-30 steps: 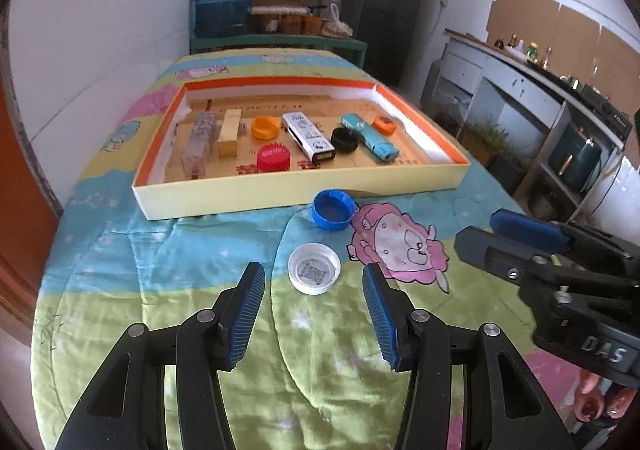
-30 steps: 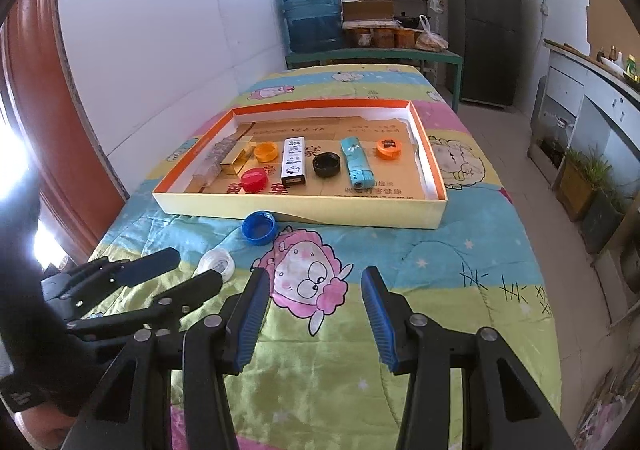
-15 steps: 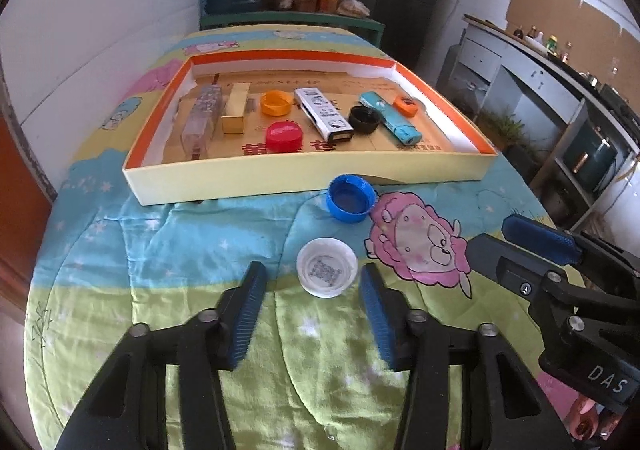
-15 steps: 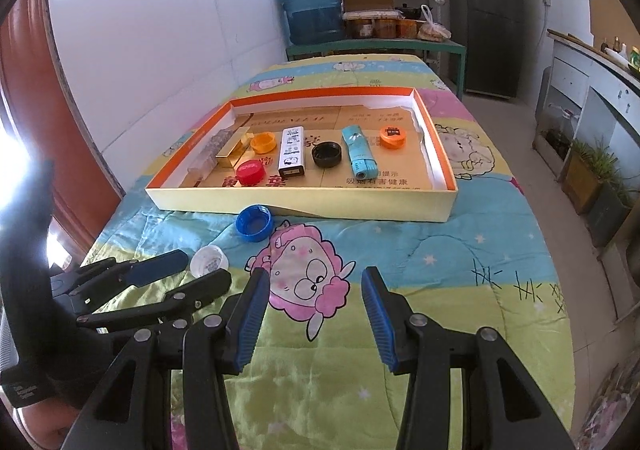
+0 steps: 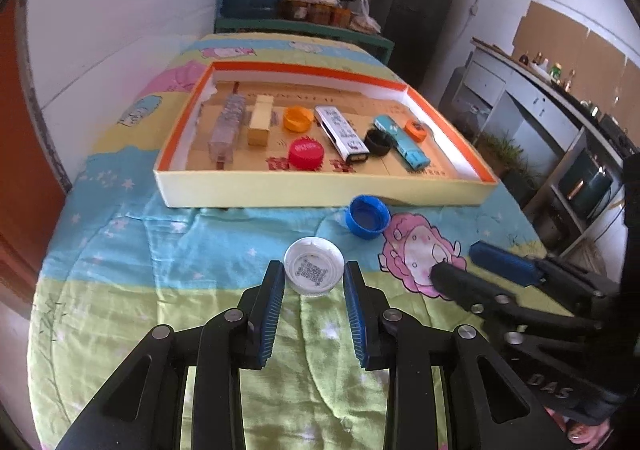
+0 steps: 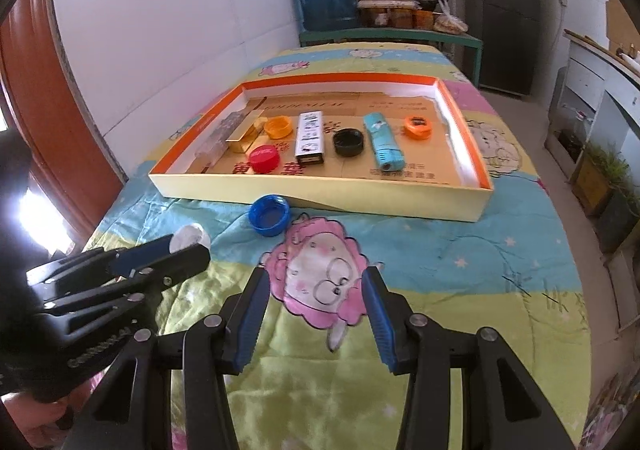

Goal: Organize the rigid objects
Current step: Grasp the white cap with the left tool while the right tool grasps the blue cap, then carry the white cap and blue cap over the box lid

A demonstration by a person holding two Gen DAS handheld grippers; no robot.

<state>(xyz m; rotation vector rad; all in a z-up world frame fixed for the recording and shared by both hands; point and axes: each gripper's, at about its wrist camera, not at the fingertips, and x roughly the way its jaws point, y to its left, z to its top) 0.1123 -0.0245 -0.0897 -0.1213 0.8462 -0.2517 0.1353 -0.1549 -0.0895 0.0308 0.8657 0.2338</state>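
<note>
The sorting is sitting most of the way done, judging by how things are lying: the shallow cardboard tray on the cartoon-print bedspread is already holding 8 items in a loose row, namely a clear plastic case, a tan block, an orange cap, a red cap, a white printed box, a black cap, a teal tube and an orange lid near the right wall. 2 caps are lying outside it, so 2 placements appear to be left. The blue cap is resting open side up just beside the tray's near wall, touching nothing else. The white cap, also open side up with a printed code inside, is sitting nearer the person, and the left gripper is closing around it: its blue pads are flanking the cap's rim on both sides, appearing just short of contact, though whether they are touching yet is hard to tell. The right gripper is hovering with its jaws apart and nothing between them, over the pink sheep print, with the blue cap ahead of it; that cap looks like its likely target.
</note>
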